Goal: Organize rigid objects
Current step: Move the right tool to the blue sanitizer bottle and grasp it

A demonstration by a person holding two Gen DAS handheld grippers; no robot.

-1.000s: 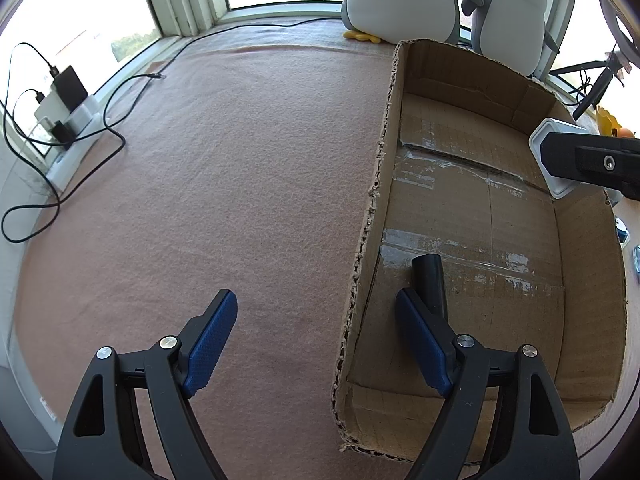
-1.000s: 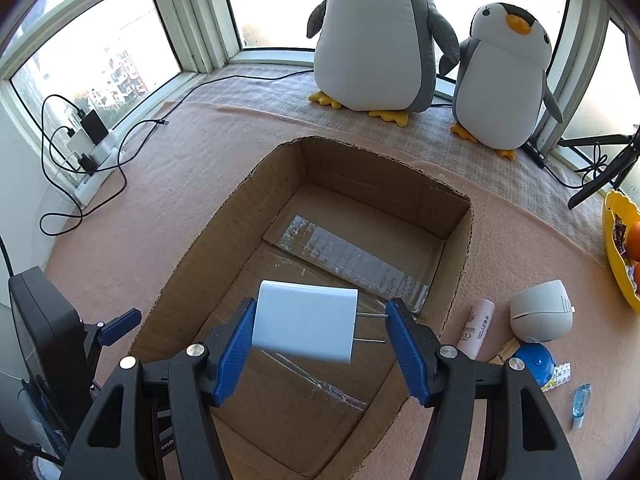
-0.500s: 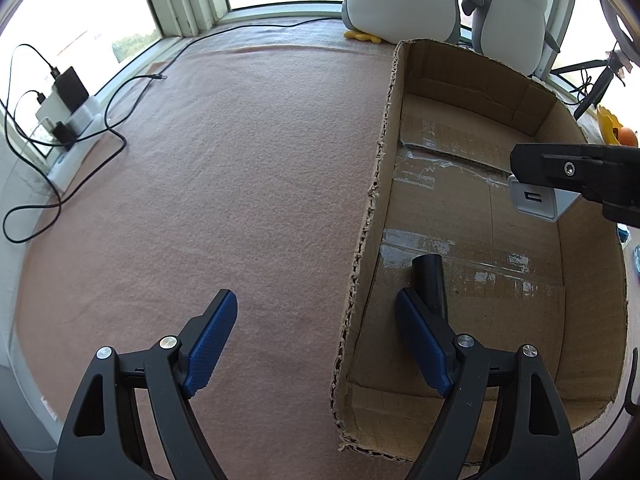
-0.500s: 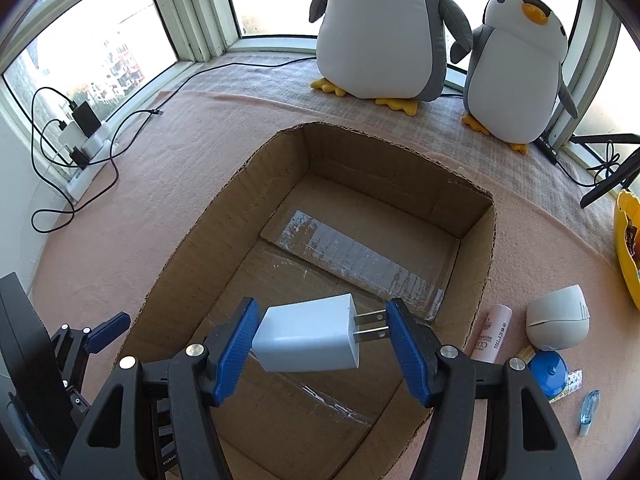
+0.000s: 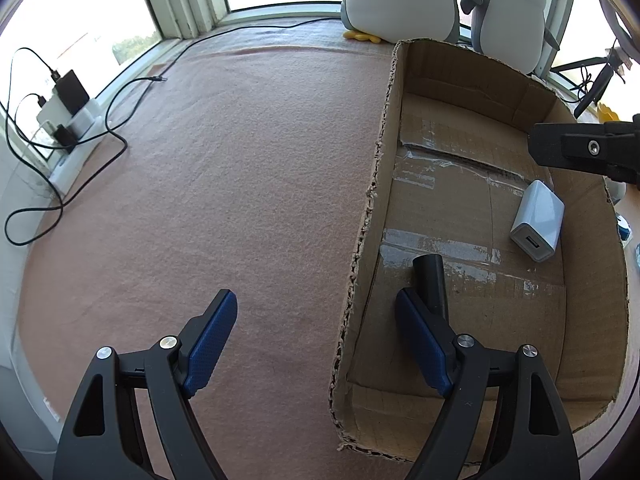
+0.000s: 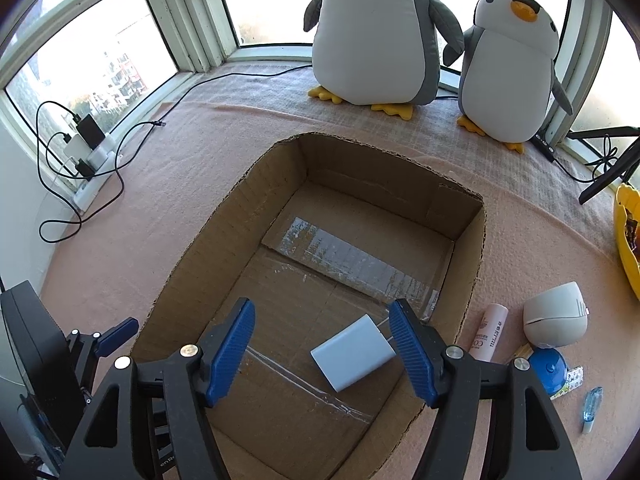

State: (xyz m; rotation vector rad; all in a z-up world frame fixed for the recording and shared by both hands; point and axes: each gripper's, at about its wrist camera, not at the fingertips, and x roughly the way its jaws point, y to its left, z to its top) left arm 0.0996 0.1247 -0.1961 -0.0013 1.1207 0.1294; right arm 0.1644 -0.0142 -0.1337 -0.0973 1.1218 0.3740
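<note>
A white USB charger (image 6: 353, 351) lies on the floor of the open cardboard box (image 6: 476, 240), near its right wall; it also shows in the left wrist view (image 5: 538, 226). My right gripper (image 6: 322, 354) is open and empty above the box, over the charger. My left gripper (image 5: 316, 338) is open and empty, straddling the box's left wall (image 5: 366, 216). A black tube-shaped piece (image 5: 431, 280) lies in the box by my left gripper's right finger.
Beside the box on the pink mat lie a pink tube (image 6: 490, 332), a grey rounded device (image 6: 556, 316), a blue cap (image 6: 548, 366) and a small blue vial (image 6: 590, 404). Two plush penguins (image 6: 376, 32) stand by the window. A power strip with cables (image 6: 90, 148) lies left. A yellow bowl (image 6: 626, 240) sits right.
My right gripper opened and let go of the white charger, which dropped onto the box floor. The right gripper moved further over the box. The left gripper stayed still.
</note>
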